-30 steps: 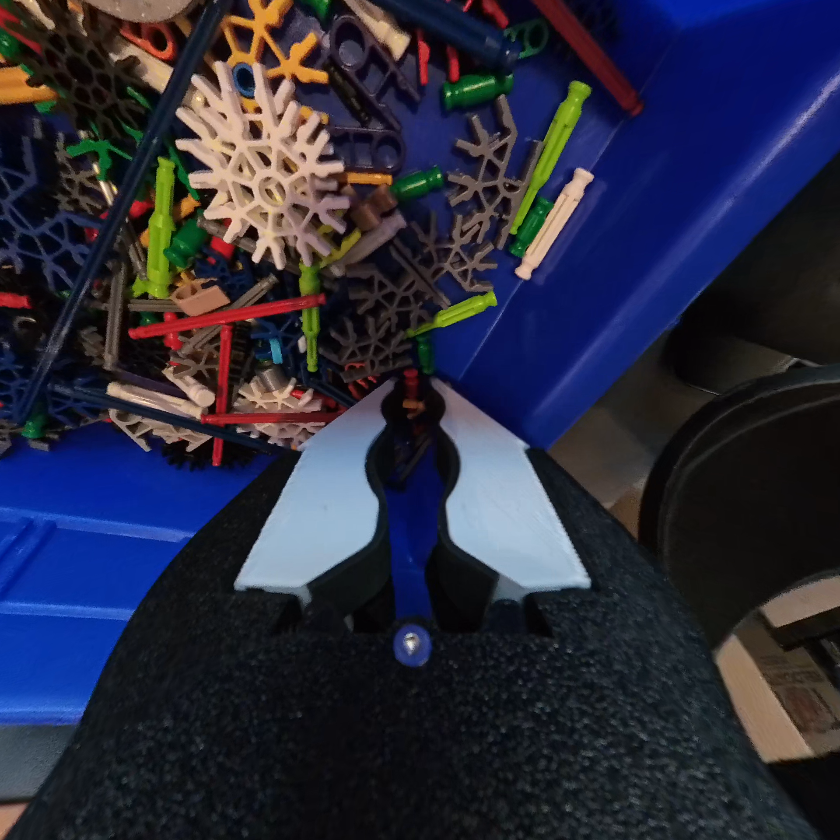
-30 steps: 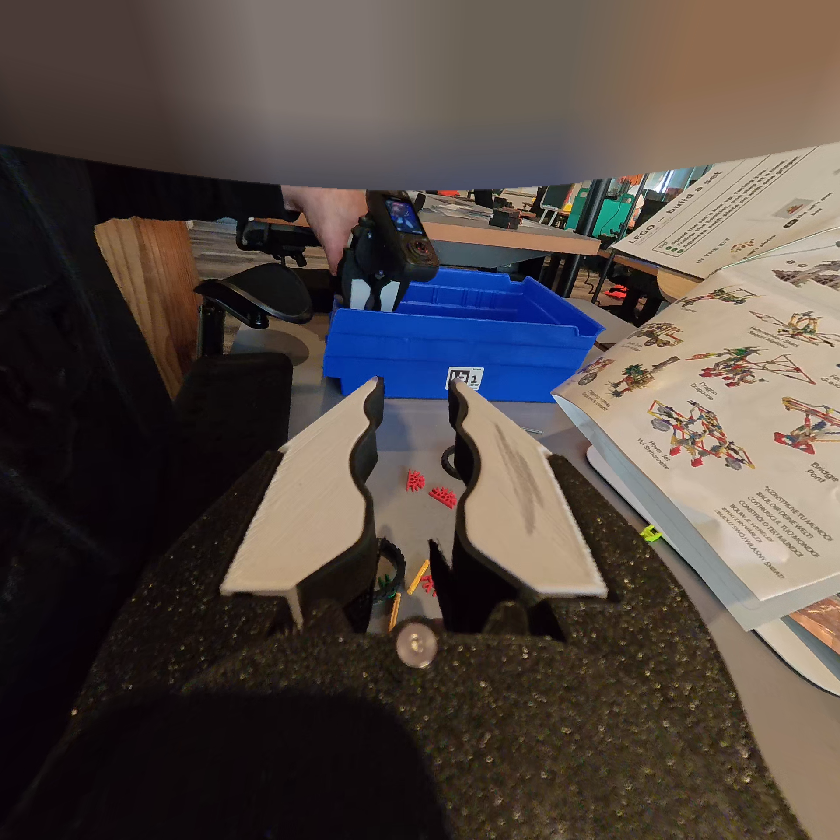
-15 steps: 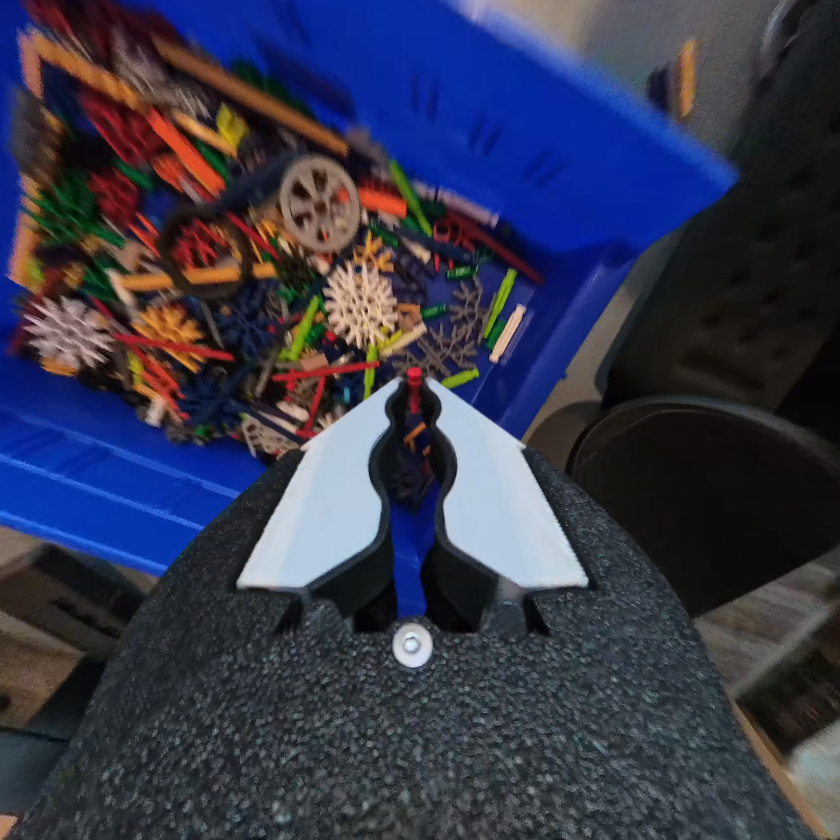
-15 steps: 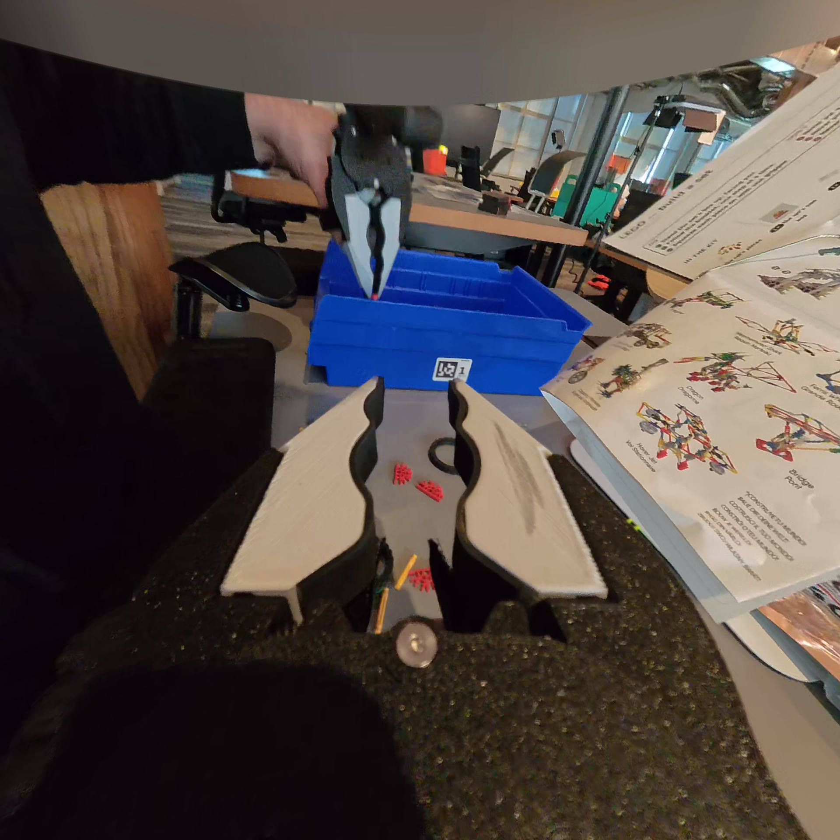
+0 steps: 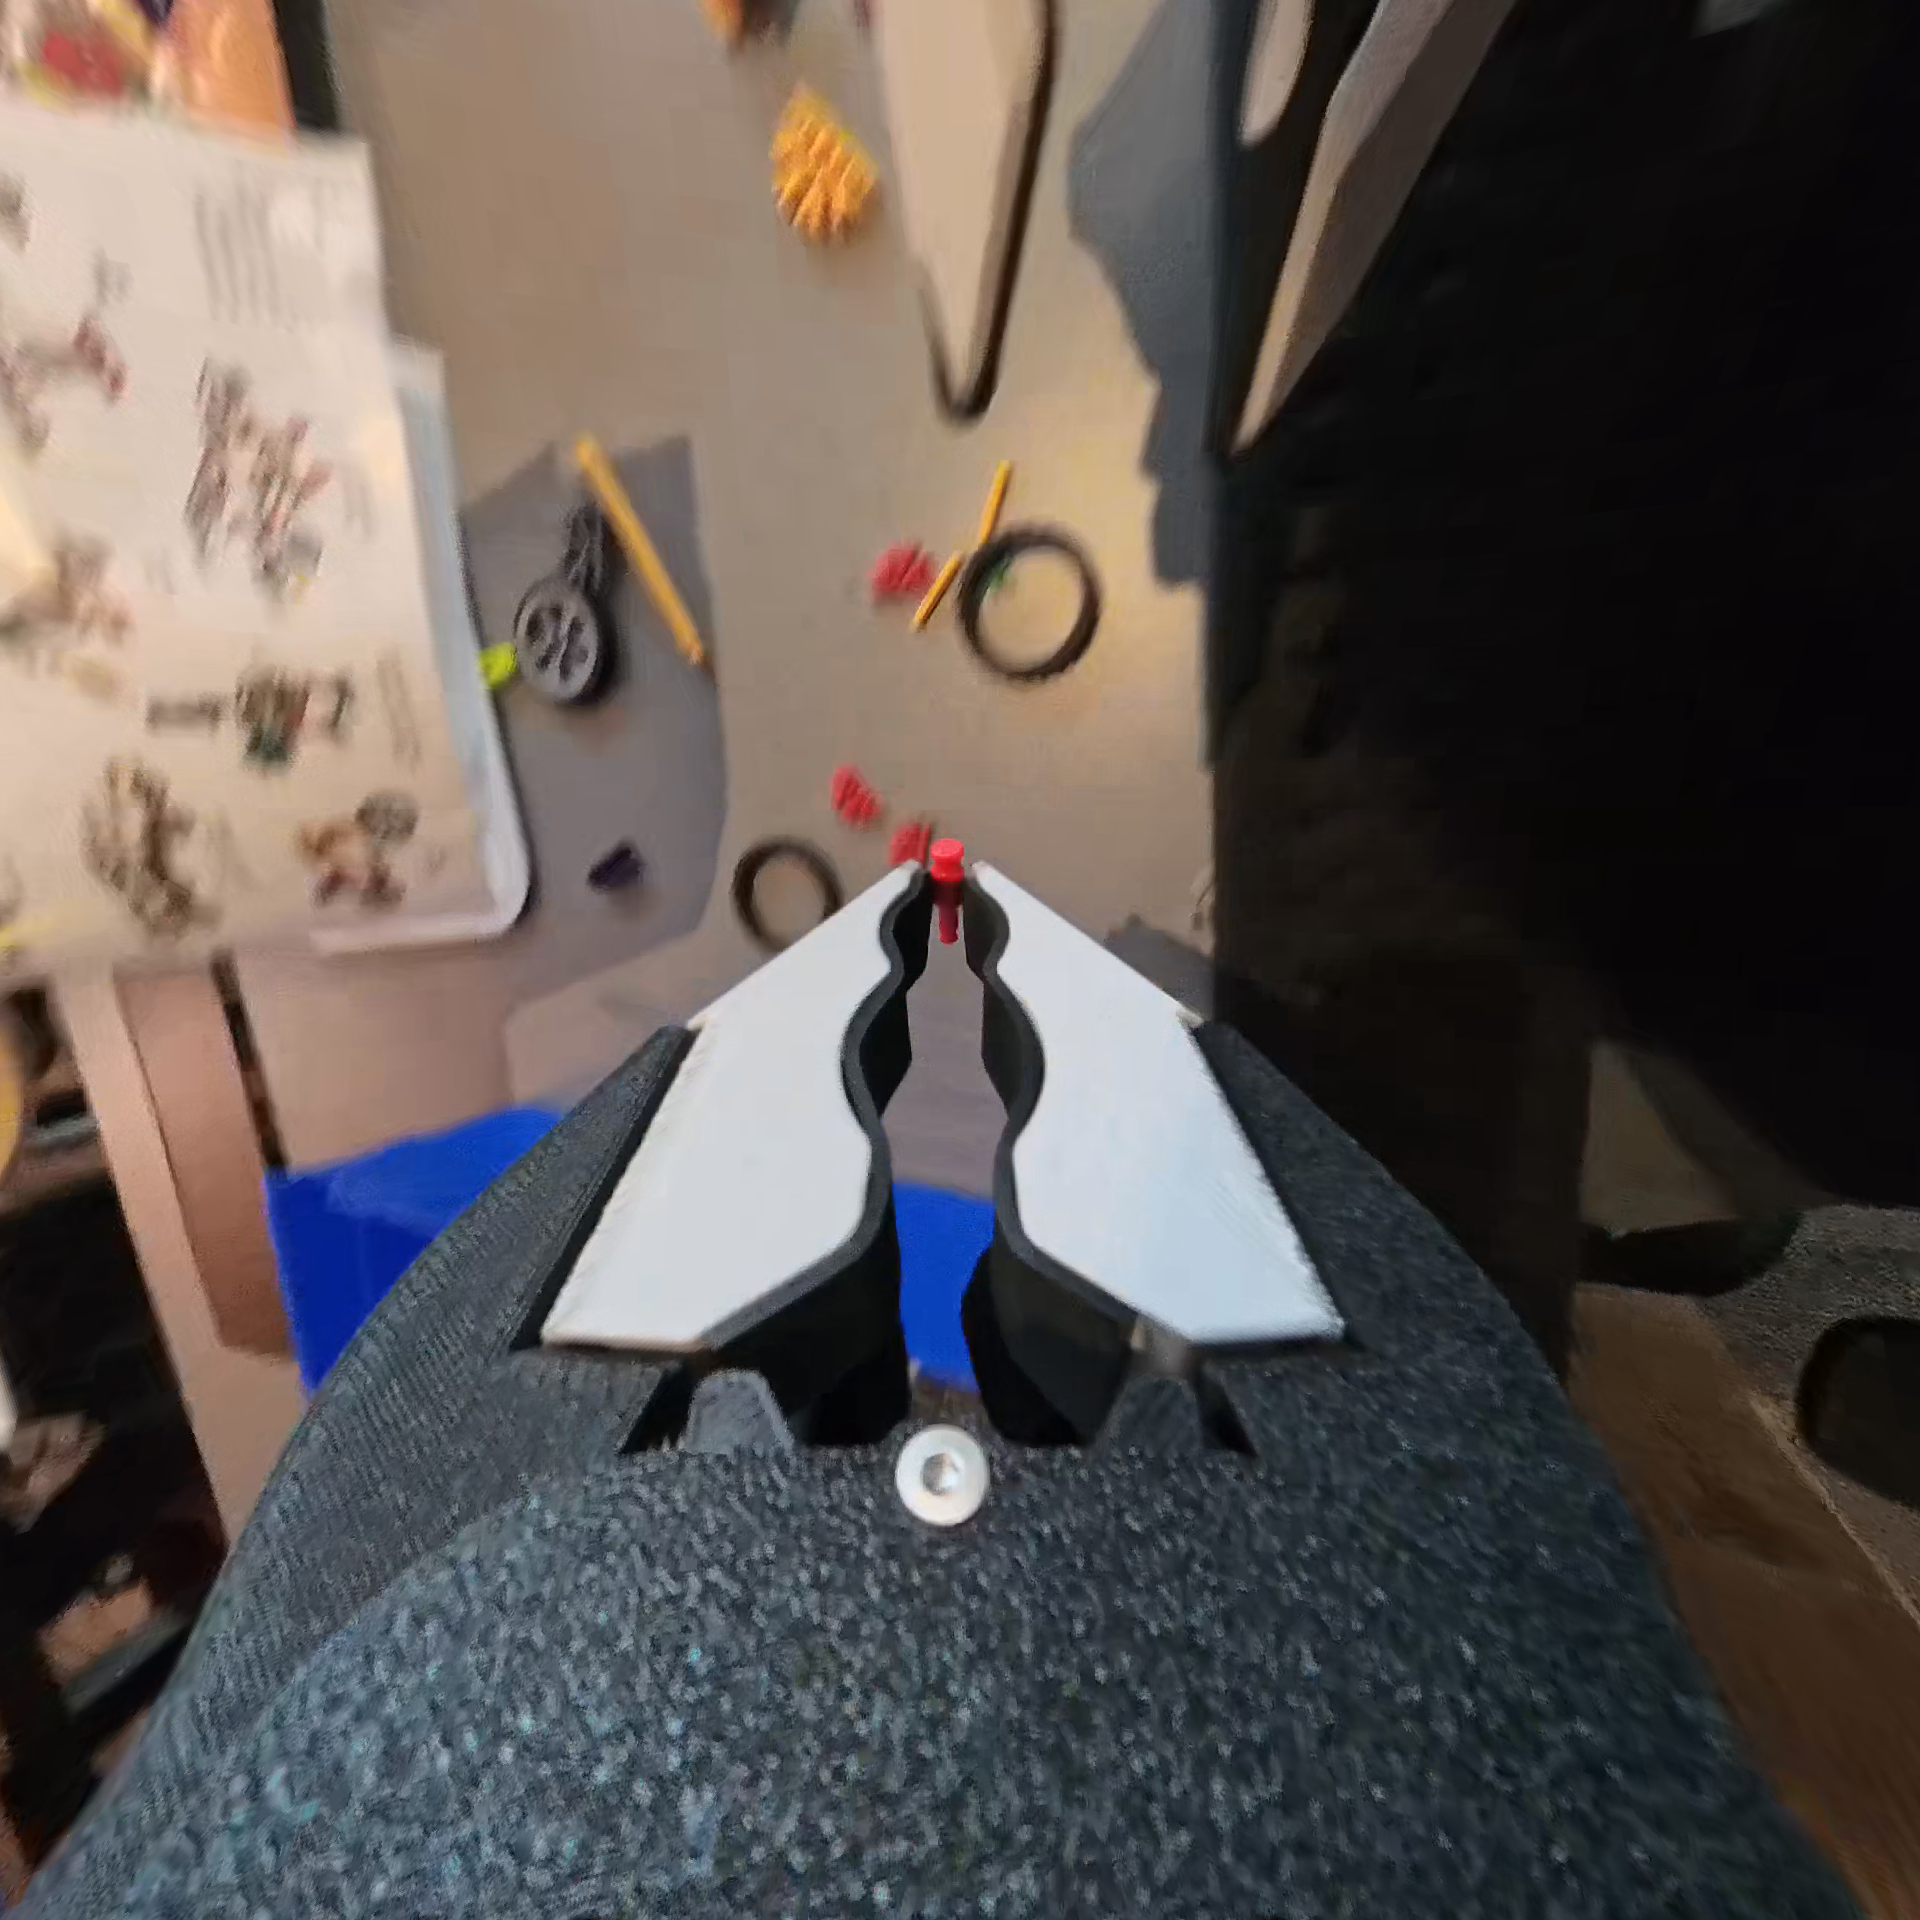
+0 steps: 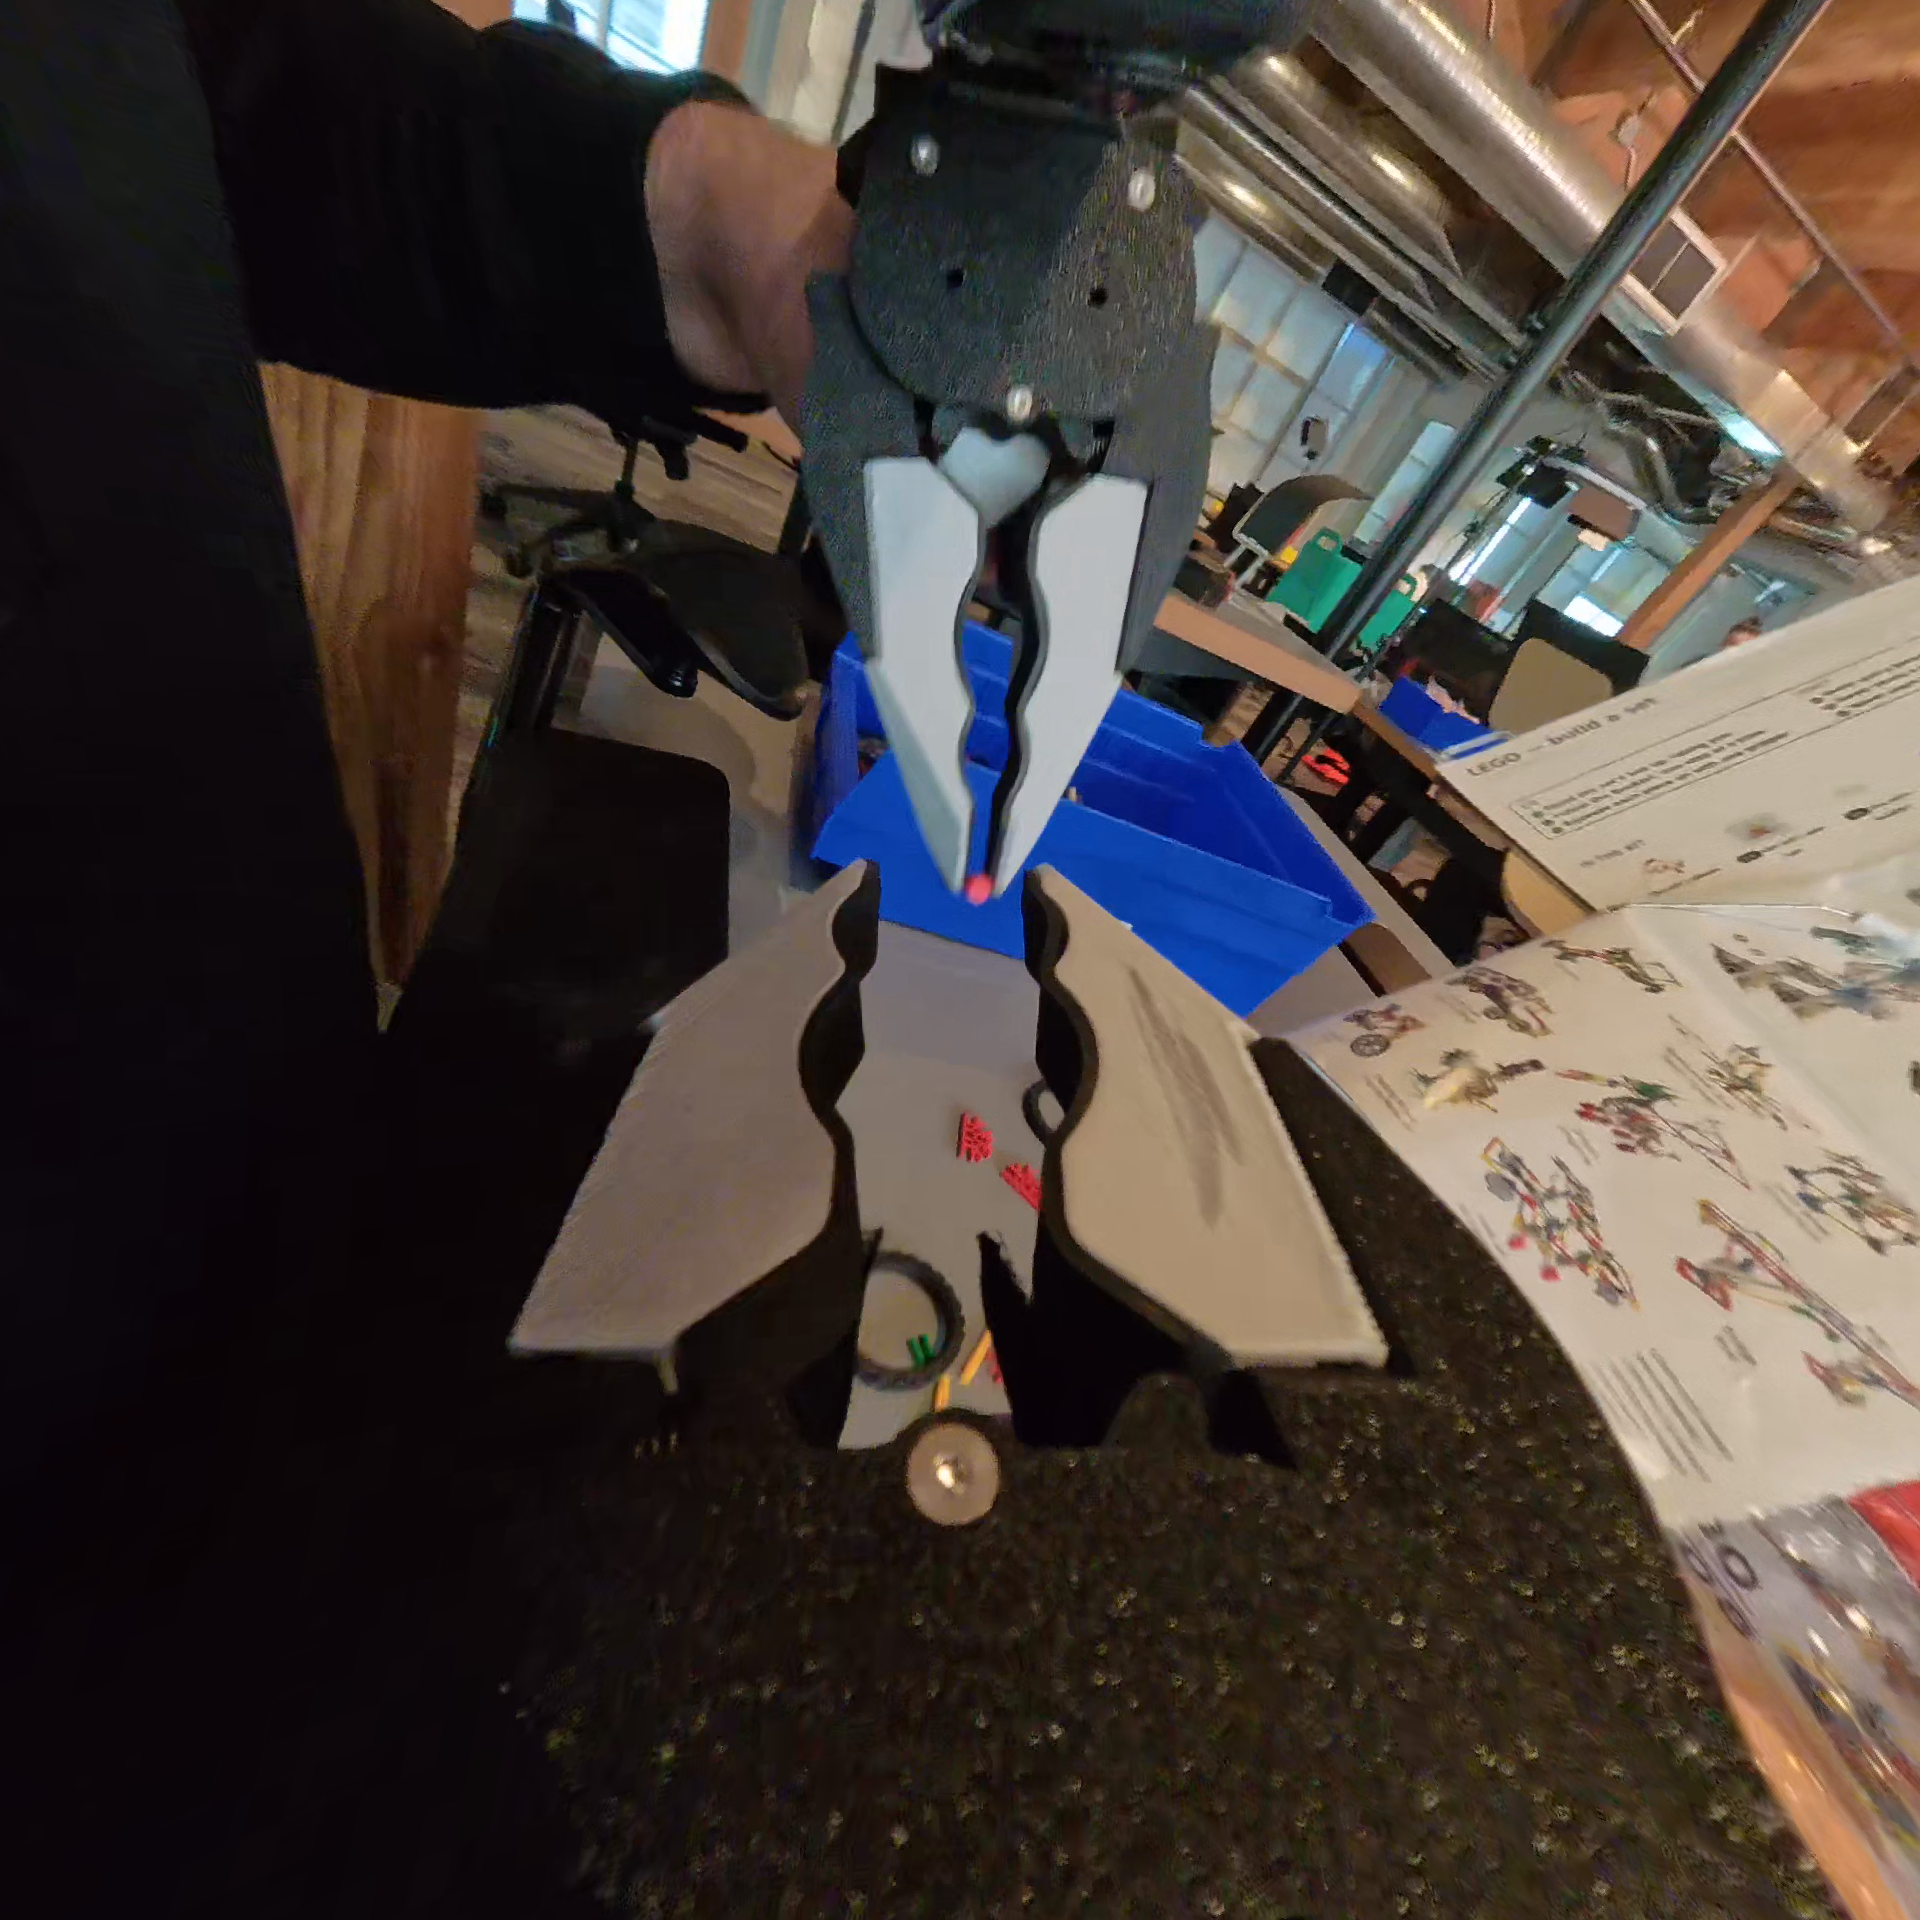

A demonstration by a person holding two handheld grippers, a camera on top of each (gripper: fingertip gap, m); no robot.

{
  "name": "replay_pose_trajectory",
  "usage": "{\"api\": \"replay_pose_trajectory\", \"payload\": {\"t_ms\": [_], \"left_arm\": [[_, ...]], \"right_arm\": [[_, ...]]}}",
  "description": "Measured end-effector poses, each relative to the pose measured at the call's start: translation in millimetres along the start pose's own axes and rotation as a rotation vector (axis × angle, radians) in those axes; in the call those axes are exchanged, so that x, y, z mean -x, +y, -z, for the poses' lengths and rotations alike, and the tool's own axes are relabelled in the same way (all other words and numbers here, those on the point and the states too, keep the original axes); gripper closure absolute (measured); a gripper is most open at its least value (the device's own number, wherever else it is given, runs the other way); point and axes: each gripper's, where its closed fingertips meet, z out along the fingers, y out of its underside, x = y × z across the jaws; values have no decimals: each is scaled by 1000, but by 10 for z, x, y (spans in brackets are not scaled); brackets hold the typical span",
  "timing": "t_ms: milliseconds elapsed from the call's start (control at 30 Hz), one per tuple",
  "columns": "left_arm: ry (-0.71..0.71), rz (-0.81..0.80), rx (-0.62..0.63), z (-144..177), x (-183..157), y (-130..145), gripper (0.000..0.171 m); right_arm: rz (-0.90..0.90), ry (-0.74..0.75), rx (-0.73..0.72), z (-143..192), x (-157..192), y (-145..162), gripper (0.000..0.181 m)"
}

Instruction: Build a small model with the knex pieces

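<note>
Above the grey table (image 5: 644, 312), the left claw (image 5: 945, 883) pinches a small red rod (image 5: 945, 902); the right claw (image 6: 951, 883) hangs wide and empty near red connectors (image 6: 975, 1135).

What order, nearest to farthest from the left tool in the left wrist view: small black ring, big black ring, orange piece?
1. Small black ring, left of the left tool tips.
2. Big black ring, ahead, slightly right.
3. Orange piece, farthest, near top.
</note>
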Motion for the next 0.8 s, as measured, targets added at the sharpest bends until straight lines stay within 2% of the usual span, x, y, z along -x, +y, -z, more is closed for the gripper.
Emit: {"api": "replay_pose_trajectory", "payload": {"t_ms": [67,167,267,433,600,800], "left_arm": [[36,-35,-21,-162,-152,-266,168],[39,-54,-84,-364,-188,-662,168],[67,-64,-174,-588,-245,-1153,168],[71,-156,-192,-1132,-217,-1738,168],[111,-169,-190,-1581,-146,-2047,168],[135,-172,-160,-1922,-135,-2130,168]], "right_arm": [[8,28,23,153,62,-28,155],[-11,78,64,484,112,21,155],[-42,167,168,889,30,238,154],[-114,335,338,1584,-233,658,154],[-192,406,482,2032,-390,1094,155],[-233,391,576,2195,-392,1438,155]]}}
